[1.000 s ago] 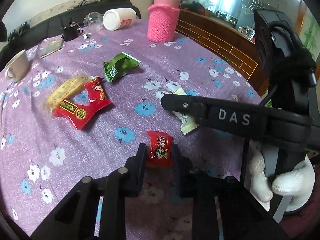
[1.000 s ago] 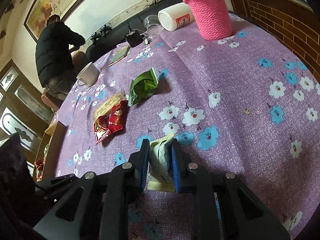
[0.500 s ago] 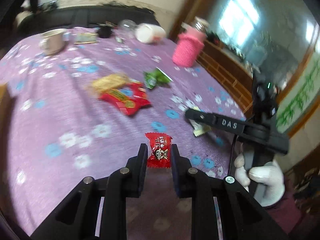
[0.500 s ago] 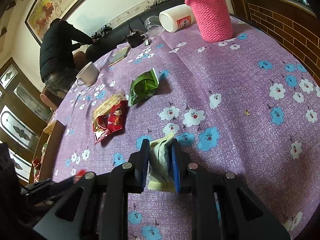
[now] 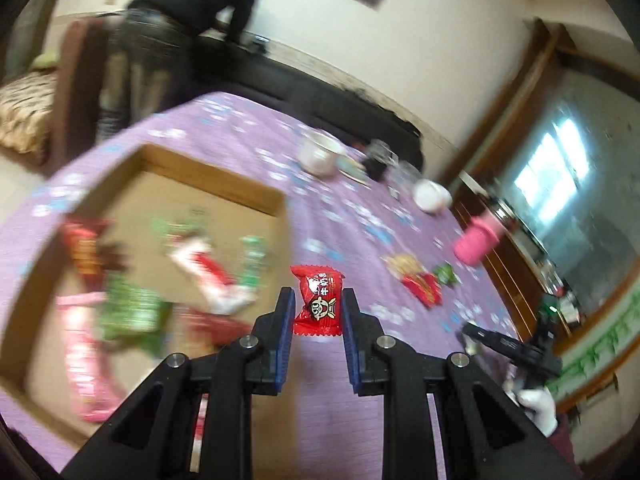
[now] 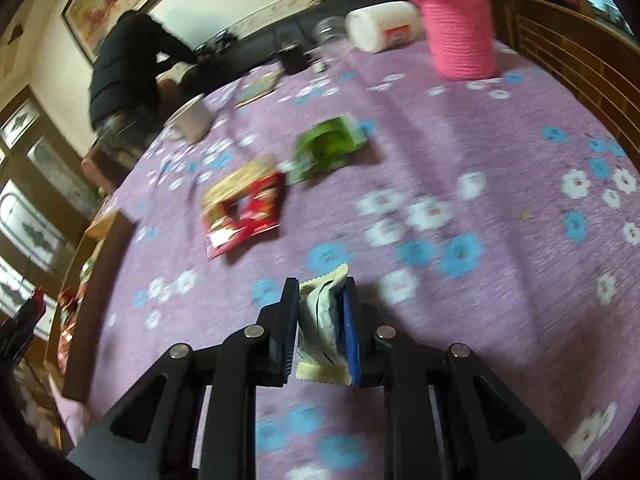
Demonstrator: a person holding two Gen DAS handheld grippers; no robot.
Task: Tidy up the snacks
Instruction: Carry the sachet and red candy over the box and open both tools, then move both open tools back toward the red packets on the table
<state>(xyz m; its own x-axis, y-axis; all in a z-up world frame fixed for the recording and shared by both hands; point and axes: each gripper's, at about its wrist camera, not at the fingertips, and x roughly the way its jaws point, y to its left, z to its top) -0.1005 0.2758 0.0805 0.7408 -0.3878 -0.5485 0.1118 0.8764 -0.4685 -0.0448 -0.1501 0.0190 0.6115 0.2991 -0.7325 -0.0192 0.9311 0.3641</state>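
OK, cardboard box [image 5: 276, 202] sits on the purple floral worktop [image 5: 352, 220] at the left of my left wrist view, open top. Inside: a heap of snack packs [image 5: 132, 304] in red, green, pink and white, too motion-blurred to count or read.

My left gripper [image 5: 317, 308] has its fingers clamped on the small red candy pack [image 5: 318, 300], held up in the air just right of the box's near corner, not over the opening as far as I can tell. My right gripper [image 6: 319, 320] has its fingers closed on the pale cream pack [image 6: 323, 316], low over the worktop; I can't tell whether the pack's bottom edge touches the cloth.

Loose on the worktop: the green pack [image 6: 328, 148], and touching each other, the red pack [image 6: 250, 212] and the yellow biscuit pack [image 6: 236, 184]. Behind them are the pink knit-sleeved bottle [image 6: 460, 32], a white jar [image 6: 384, 30] on its side and a white mug [image 6: 190, 120]. Box contents are cut off at the frame edge in the right view.

Versus 0.5 s ago: my left gripper has swung left, so the box is now in view. The right pack is in the same grip.
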